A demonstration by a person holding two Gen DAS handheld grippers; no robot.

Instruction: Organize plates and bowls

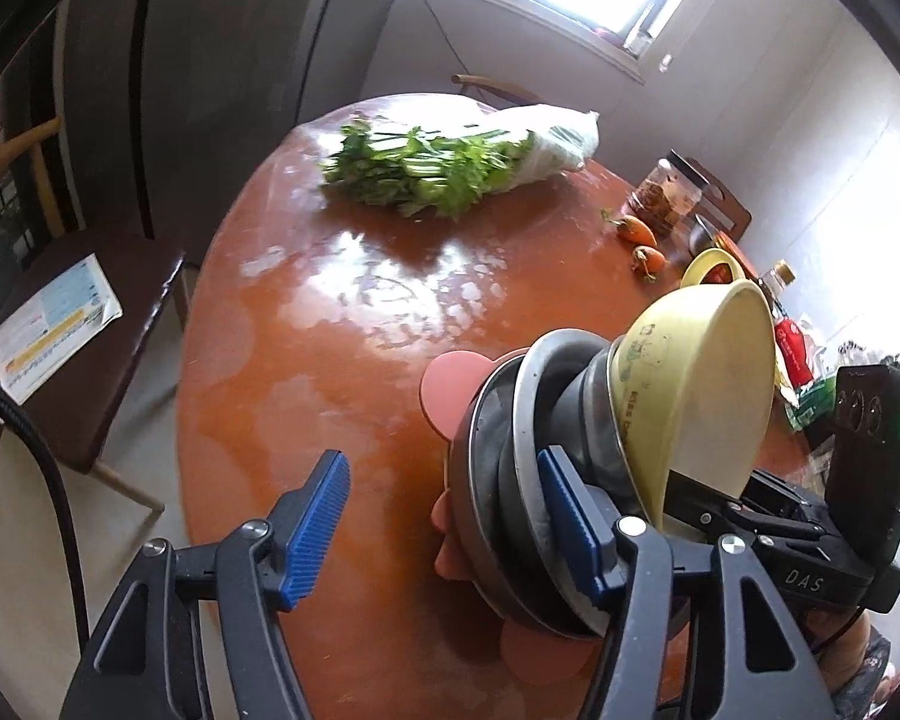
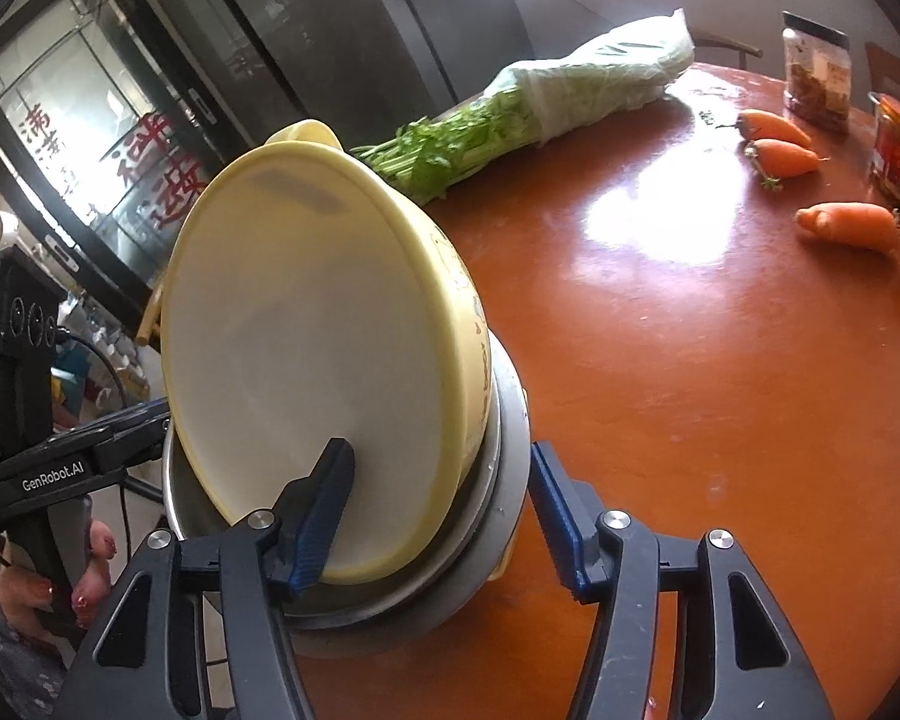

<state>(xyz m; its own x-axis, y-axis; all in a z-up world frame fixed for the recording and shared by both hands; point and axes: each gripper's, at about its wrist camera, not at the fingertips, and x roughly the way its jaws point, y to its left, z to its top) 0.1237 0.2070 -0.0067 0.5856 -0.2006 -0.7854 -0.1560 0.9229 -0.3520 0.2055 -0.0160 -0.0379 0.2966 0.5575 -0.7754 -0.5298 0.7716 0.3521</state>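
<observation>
A yellow bowl (image 1: 690, 390) (image 2: 306, 360) sits tilted on top of a stack of steel dishes (image 1: 528, 480) (image 2: 507, 450). The stack rests on a pink lobed plate (image 1: 450, 378) on the round brown table (image 1: 330, 330). My right gripper (image 2: 444, 516) straddles the stack's near rim: its left pad lies inside the yellow bowl, its right pad stands just outside the steel rim. My left gripper (image 1: 444, 528) is open at the stack's other side. Its right pad overlaps the steel dishes, and its left pad stands well apart over bare table.
Bagged greens (image 1: 450, 162) (image 2: 570, 96) lie across the far side of the table. Carrots (image 2: 846, 225), jars (image 2: 816, 78) and a bottle (image 1: 792, 342) stand at the right. Another yellow dish (image 1: 711, 267) sits behind the stack. A chair holding a leaflet (image 1: 54, 330) stands left.
</observation>
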